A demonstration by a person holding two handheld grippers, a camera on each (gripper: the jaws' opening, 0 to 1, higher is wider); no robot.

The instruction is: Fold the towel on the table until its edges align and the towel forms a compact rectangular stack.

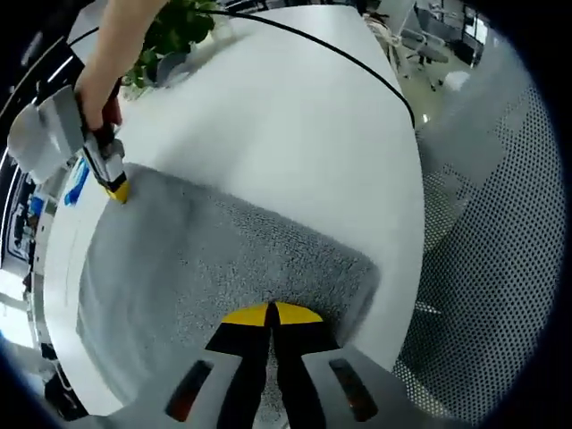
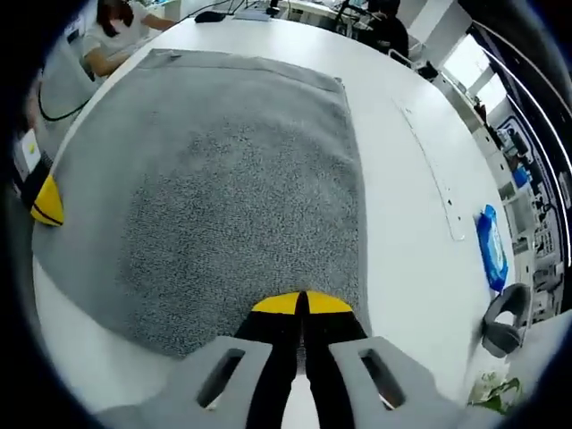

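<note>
**Left gripper view: one grey towel, two grippers at its edge**

Left gripper view, count first: one towel [image 1: 223,268], one white table [image 1: 295,116], two grippers. Grey towel, nubby looped pile, spread flat in a single rough rectangle with soft rounded corners, lying on the table near its curved edge. At the towel's near edge, left gripper [image 1: 271,314]: yellow tips pressed together, towel edge right at them, actual pinch of cloth impossible to tell. At the towel's far corner, right gripper [image 1: 117,189], yellow tip down on the fabric, a hand [image 1: 96,94] on its grip. Beyond the towel, one black cable [image 1: 357,63] and one leafy plant [image 1: 174,36].

Right gripper view: same towel [image 2: 223,188], darker speckled centre, hemmed far edge. Right gripper [image 2: 300,304] at its near edge, tips closed tight, hold on cloth again unclear. Left gripper [image 2: 45,201] at the towel's left edge. Beside the towel, one blue packet [image 2: 491,246].
</note>
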